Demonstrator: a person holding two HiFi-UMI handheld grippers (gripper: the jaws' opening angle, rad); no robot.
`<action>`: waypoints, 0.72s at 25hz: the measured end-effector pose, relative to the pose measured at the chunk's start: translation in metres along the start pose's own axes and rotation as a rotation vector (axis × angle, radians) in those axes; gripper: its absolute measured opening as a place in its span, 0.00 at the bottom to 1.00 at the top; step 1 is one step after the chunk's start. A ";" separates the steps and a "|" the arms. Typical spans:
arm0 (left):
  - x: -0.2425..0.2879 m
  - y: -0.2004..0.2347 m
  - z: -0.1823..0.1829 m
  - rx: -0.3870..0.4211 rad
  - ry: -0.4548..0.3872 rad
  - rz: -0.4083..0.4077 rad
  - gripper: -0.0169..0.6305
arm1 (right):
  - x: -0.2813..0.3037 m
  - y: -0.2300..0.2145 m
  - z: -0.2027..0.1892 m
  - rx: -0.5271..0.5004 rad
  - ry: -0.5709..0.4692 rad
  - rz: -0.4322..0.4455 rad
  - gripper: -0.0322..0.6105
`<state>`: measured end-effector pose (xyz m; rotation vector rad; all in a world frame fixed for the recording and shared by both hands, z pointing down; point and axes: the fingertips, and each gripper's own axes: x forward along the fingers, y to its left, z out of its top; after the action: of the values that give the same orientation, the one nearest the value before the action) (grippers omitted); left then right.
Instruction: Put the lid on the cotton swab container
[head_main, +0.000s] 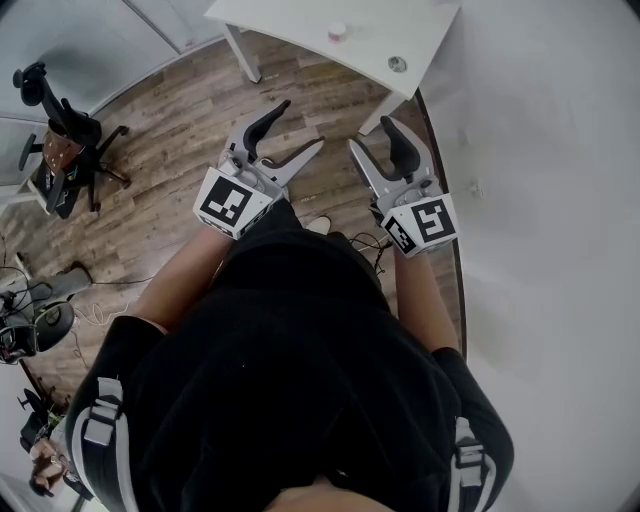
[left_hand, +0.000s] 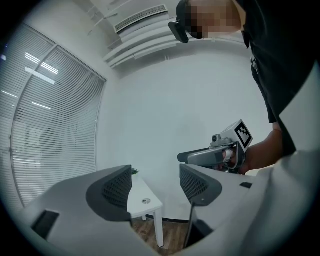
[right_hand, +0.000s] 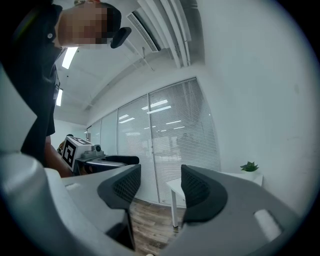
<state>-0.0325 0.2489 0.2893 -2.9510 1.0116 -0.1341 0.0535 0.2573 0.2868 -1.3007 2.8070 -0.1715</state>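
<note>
Before one table, two grippers; fingers apart

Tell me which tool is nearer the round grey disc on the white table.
Right. The right tool is just short of the white table corner bearing the round grey disc; the left tool is farther off, to the disc's left. Both are open and empty.

A white rectangular table stands ahead against the right-hand wall; on it, a small round pink-topped container sits behind and left of a small round grey disc; a black office chair stands far left on the wood-plank floor
</note>
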 end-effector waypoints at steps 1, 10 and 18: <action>0.000 0.001 0.001 0.001 0.001 0.000 0.48 | 0.000 -0.001 0.000 0.000 0.001 -0.001 0.45; 0.005 0.010 -0.003 -0.002 0.004 0.016 0.49 | 0.007 -0.008 -0.003 0.012 0.008 -0.008 0.46; 0.040 0.050 -0.004 -0.021 0.016 0.006 0.49 | 0.044 -0.041 -0.002 0.026 0.035 -0.014 0.46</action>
<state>-0.0323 0.1852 0.2936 -2.9695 1.0305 -0.1476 0.0559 0.1972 0.2937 -1.3248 2.8150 -0.2328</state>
